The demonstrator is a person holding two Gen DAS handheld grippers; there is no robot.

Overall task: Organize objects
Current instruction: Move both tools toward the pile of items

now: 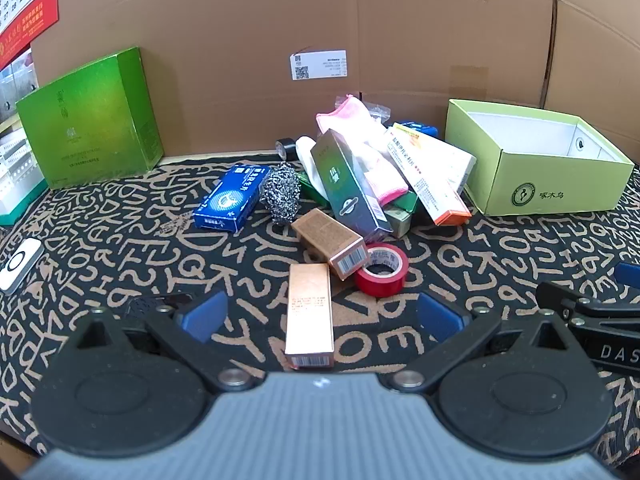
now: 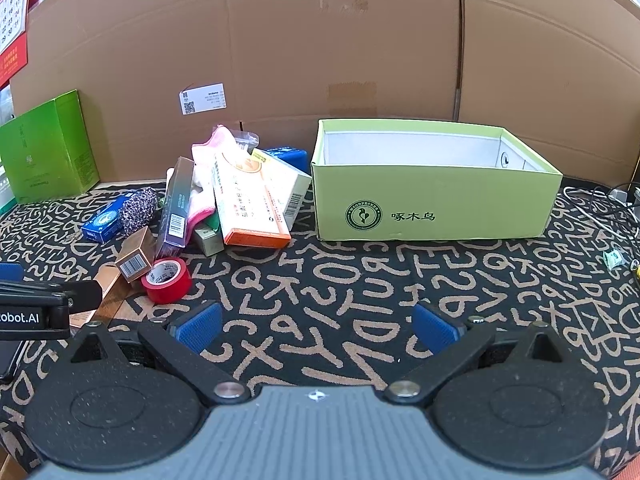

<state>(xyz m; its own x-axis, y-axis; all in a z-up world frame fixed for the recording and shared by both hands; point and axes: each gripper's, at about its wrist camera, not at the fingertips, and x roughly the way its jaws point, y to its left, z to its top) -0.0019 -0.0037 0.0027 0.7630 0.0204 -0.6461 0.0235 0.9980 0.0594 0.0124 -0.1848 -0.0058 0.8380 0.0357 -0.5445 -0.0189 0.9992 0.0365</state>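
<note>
A heap of small goods lies on the letter-patterned cloth: a copper carton (image 1: pixel 309 314), a second brown carton (image 1: pixel 330 242), a red tape roll (image 1: pixel 382 270), a blue box (image 1: pixel 232 198), a steel scourer (image 1: pixel 280 192), a dark tall box (image 1: pixel 348 186), a pink cloth (image 1: pixel 360 136) and an orange-edged medicine box (image 1: pixel 428 178). A light green open box (image 2: pixel 432 200) stands to the right, and nothing shows inside it. My left gripper (image 1: pixel 318 316) is open, its fingers straddling the copper carton without touching it. My right gripper (image 2: pixel 318 328) is open over bare cloth in front of the green box.
A tall dark-green carton (image 1: pixel 96 120) stands at the back left against a cardboard wall (image 1: pixel 320 20). A white tin (image 1: pixel 20 264) lies at the left edge. Cables (image 2: pixel 612 204) lie at the far right. The right gripper's finger (image 1: pixel 588 312) shows beside the left one.
</note>
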